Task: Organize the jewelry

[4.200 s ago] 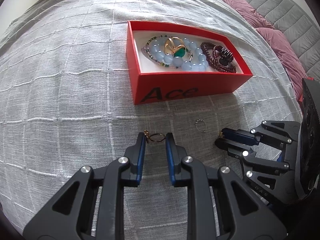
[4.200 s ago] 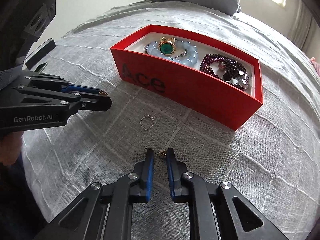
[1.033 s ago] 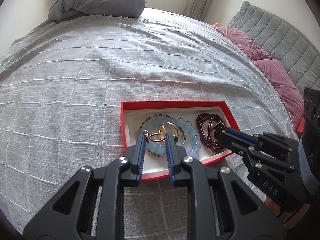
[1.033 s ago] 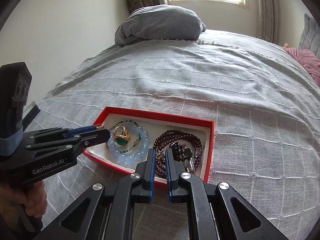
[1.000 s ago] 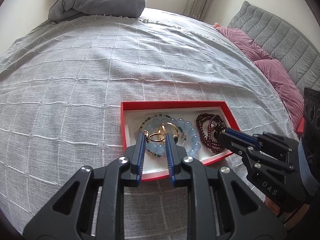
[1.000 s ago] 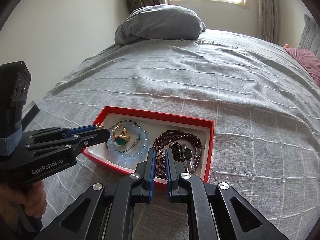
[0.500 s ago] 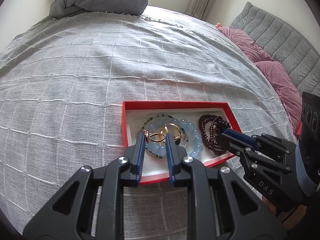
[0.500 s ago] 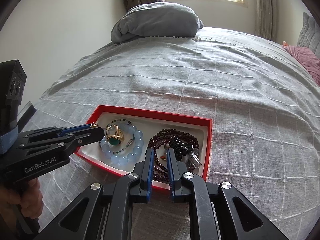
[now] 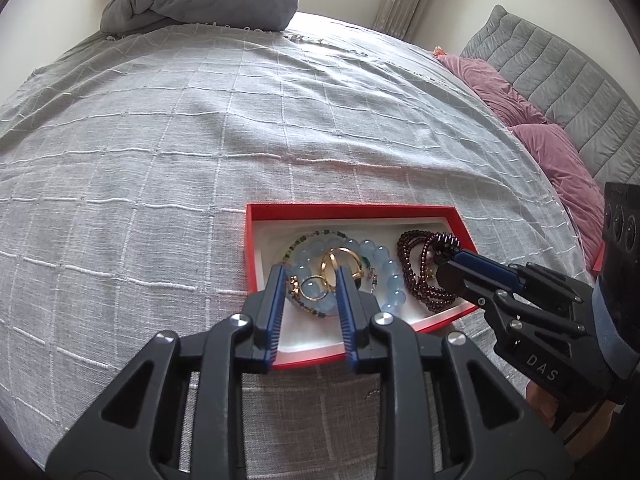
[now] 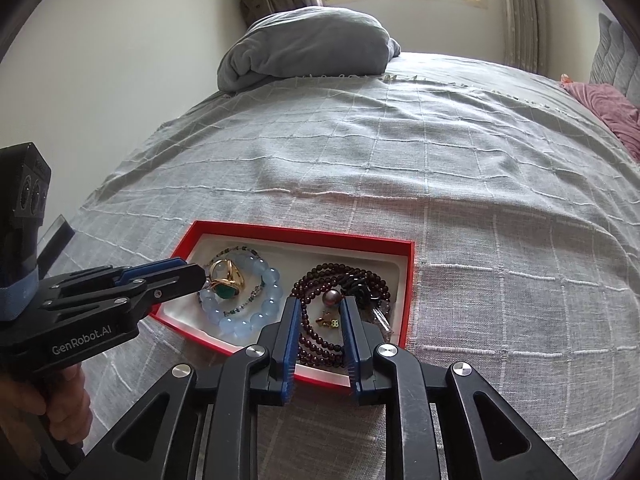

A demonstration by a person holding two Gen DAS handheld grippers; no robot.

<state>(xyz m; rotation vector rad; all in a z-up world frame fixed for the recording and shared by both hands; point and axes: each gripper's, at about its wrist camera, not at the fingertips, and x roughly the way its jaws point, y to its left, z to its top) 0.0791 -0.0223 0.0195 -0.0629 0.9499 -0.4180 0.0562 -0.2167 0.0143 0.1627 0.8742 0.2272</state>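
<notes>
Left gripper (image 9: 308,280): your fingers stand apart above the left half of the red box; a small gold ring (image 9: 313,288) shows in the gap between them, over the beads, touching neither pad as far as can be seen.
Pale blue bead bracelet (image 10: 256,308): it lies coiled in the left half of the red box, with a thin strand of green and dark beads (image 9: 316,236) along its edge.
Gold ring with green stone (image 10: 226,280): it rests inside the loop of the blue bracelet, just beside your left fingertips as seen from the right wrist.
Red box (image 10: 408,300): an open, shallow red box with a white lining sits on the grey checked bedspread (image 10: 400,152), directly ahead of both grippers.
Right gripper (image 10: 318,312): your fingers are spread open over the right half of the box; a small gold earring (image 10: 330,322) lies free between them on the dark beads.
Dark red bead necklace (image 10: 320,280): it is heaped in the right half of the box, with a black faceted piece (image 10: 362,288) on top.
Background: a grey pillow (image 10: 312,40) lies at the far end of the bed and pink cushions (image 9: 520,120) at the right.
</notes>
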